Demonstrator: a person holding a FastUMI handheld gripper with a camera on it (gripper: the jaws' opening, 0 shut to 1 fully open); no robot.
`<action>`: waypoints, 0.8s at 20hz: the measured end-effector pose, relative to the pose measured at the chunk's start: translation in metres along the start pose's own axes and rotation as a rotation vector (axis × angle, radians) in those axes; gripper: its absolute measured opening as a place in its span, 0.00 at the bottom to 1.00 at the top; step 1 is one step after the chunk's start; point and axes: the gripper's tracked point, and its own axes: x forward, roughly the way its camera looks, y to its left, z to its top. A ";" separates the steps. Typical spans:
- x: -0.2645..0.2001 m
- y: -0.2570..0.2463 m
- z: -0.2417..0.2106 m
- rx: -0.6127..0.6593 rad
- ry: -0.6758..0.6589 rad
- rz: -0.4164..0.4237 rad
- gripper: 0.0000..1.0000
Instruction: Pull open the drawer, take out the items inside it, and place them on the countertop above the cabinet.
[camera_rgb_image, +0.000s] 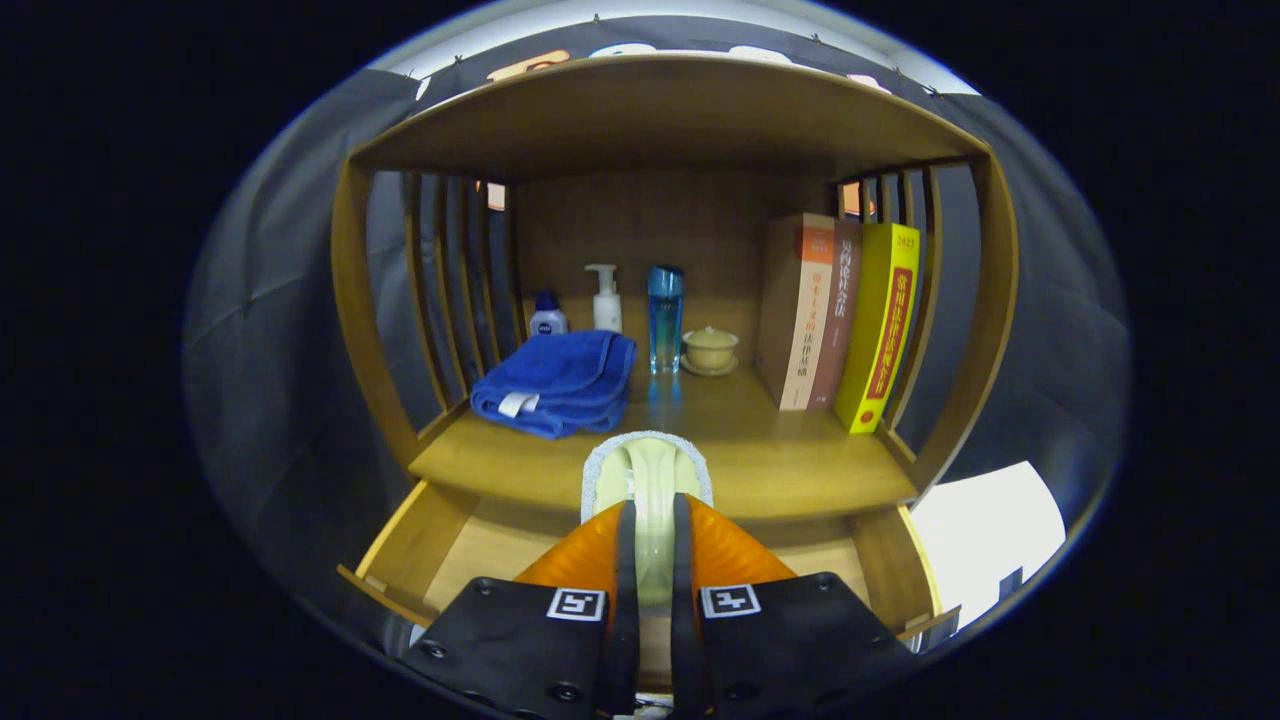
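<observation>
The wooden drawer (420, 545) stands pulled open below the cabinet's countertop (780, 450). My gripper (650, 530) is shut on a pale green item with a white fuzzy rim (647, 465), which looks like a brush or sponge pad. The item is held upright between the fingers, above the open drawer and just in front of the countertop's front edge. Its lower part is hidden by the fingers (600, 555).
On the countertop lie a folded blue towel (555, 380), a small blue-capped bottle (547, 315), a white pump bottle (605, 298), a blue glass bottle (664, 318), a lidded cup on a saucer (710, 350) and three upright books (835, 320). Slatted side walls and a top shelf enclose the space.
</observation>
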 end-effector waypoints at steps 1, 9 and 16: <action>0.011 -0.004 0.010 -0.002 -0.002 -0.015 0.21; 0.093 -0.018 0.025 -0.019 0.063 -0.096 0.21; 0.147 -0.016 -0.012 -0.030 0.213 -0.134 0.21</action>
